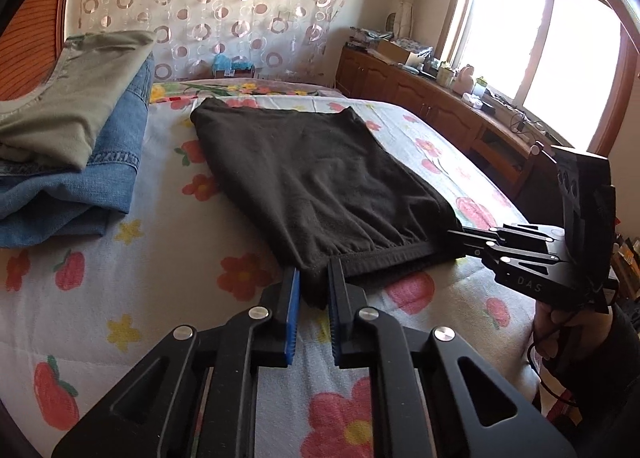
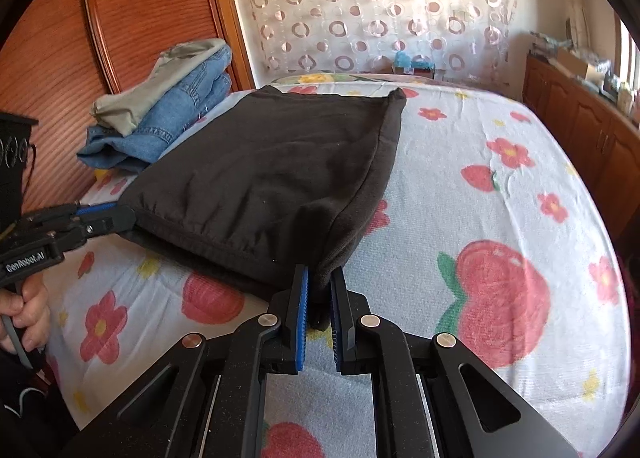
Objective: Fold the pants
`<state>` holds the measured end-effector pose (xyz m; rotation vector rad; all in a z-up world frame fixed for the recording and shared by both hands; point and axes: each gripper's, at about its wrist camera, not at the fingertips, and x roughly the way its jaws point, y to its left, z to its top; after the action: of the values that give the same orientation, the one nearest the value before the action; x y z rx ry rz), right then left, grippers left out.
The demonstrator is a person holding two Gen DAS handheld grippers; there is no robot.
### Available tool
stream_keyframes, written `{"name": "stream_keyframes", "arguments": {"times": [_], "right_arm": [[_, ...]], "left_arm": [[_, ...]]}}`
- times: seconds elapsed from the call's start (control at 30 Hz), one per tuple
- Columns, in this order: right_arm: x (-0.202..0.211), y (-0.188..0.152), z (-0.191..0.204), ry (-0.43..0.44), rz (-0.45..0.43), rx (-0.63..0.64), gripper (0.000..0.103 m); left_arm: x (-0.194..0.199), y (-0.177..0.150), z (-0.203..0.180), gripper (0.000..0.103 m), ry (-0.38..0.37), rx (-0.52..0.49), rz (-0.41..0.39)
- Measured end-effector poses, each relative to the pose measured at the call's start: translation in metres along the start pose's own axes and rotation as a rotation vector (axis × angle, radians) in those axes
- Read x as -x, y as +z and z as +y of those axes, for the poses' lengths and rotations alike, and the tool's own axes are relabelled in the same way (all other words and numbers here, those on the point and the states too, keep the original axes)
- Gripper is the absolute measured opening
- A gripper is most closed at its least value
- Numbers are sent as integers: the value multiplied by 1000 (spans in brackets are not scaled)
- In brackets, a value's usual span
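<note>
pants [image 1: 320, 185] lie on bed [image 1: 168, 270], centre | left gripper [image 1: 314, 290] at near-left corner; right gripper [image 2: 319, 290] at near-right corner | clothes stack [image 1: 68, 145] left of pants | cabinet [image 1: 420, 97] right of bed

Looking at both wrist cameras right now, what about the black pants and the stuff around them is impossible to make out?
- Black pants: legs and layer count, both views; the top layer covers what lies beneath.
- Left gripper, right gripper: how much cloth sits between the pads, hidden by the fabric itself.
- Folded clothes stack: left wrist view cuts it off at the frame edge.
- Items on the wooden cabinet: too small, washed out by window glare.
</note>
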<state>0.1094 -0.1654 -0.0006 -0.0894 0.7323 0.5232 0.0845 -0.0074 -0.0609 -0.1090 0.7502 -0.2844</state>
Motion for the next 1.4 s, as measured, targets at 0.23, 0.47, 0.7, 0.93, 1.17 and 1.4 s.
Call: {"name": "stream_keyframes", "arguments": {"times": [0.23, 0.47, 0.7, 0.93, 1.17, 1.4], "right_arm": [[20, 5, 7, 16, -37, 24, 9], [40, 4, 6, 32, -80, 19, 9], [52, 0, 6, 46, -102, 9, 9], [64, -1, 7, 55, -128, 10, 9], [84, 3, 8, 65, -169, 12, 9], [101, 4, 10, 70, -200, 27, 9]], "left_arm": [[20, 10, -4, 13, -21, -9, -52], [28, 17, -10, 13, -26, -33, -78], [37, 20, -10, 13, -33, -42, -95], [48, 23, -15, 13, -34, -56, -121], [58, 27, -17, 13, -33, -73, -148], [70, 33, -20, 13, -36, -87, -173]]}}
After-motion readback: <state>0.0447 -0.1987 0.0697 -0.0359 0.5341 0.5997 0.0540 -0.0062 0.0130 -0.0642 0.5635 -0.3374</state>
